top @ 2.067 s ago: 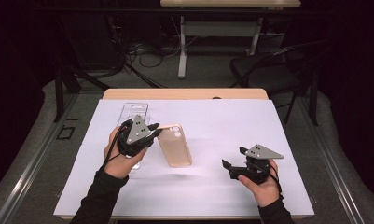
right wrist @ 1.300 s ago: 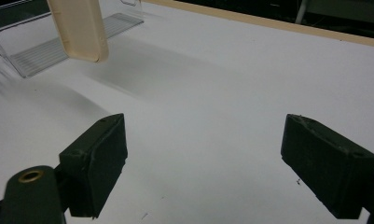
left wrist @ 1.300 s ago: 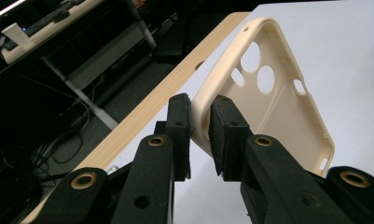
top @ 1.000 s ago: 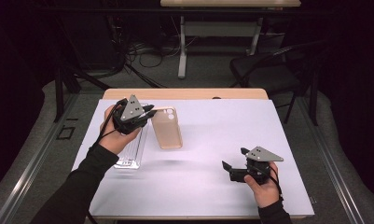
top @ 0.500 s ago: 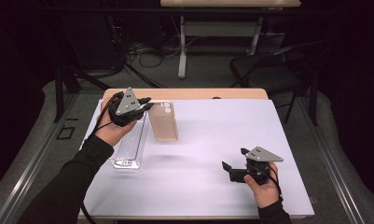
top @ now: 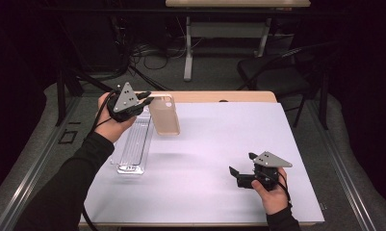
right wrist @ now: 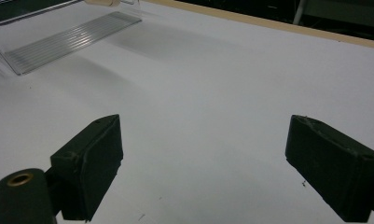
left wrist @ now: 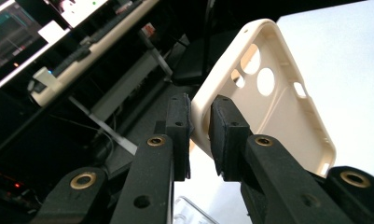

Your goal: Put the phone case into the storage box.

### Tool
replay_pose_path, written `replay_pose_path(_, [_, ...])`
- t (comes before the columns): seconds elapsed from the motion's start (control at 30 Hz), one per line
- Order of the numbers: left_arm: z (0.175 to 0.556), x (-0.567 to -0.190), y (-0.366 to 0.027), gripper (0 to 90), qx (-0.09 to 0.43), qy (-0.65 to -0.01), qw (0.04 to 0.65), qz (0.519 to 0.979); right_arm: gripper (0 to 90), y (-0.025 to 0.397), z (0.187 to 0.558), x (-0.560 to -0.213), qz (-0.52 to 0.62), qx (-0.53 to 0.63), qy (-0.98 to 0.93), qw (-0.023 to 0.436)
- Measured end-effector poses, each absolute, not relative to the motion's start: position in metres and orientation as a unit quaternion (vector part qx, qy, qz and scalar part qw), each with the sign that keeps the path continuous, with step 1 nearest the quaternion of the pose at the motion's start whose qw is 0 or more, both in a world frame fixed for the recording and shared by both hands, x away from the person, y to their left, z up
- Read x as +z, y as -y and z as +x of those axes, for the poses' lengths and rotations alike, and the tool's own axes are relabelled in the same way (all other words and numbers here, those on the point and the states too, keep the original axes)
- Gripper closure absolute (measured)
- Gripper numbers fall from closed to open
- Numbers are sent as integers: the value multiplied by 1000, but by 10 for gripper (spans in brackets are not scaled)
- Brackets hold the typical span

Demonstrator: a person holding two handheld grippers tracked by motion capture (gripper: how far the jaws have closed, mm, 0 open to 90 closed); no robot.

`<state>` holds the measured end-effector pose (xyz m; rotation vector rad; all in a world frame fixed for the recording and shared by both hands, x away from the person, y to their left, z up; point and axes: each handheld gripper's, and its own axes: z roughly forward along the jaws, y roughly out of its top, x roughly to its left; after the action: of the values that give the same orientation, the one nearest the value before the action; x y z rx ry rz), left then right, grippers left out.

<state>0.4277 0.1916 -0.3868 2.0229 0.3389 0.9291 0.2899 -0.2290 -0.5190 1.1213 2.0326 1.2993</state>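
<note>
Since the earlier frames the left gripper (top: 143, 99) has risen from mid-counter toward the far left corner, carrying the beige phone case (top: 164, 115) with it. The left forearm runs diagonally up from the lower left, the hand wrapped around the gripper body with its grey plate tilted upward. Its fingers (left wrist: 224, 135) pinch one edge of the case, which hangs clear above the white counter (top: 219, 144), camera cut-outs toward the far end. A clear ribbed tray (top: 133, 144) lies on the counter just below and left of the case. The right gripper (top: 242, 169) rests low near the front right, fingers (right wrist: 89, 163) spread wide, holding nothing.
</note>
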Motion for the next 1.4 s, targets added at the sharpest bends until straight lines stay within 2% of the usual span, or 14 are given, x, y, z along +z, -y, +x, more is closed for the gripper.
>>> replay_pose_path(0.47, [448,-380,-205,788,395,-106,442,798,107,230,291,-521,412,472,-742,239])
replay_pose_path(0.73, [457,-377,-211,788,406,-88,428,803,108,231,291,-520,412,474,-739,245])
replay_pose_path(1.4, [474,-379,-239,787,427,-111,416,796,65,232,290,-522,411,473,-736,258])
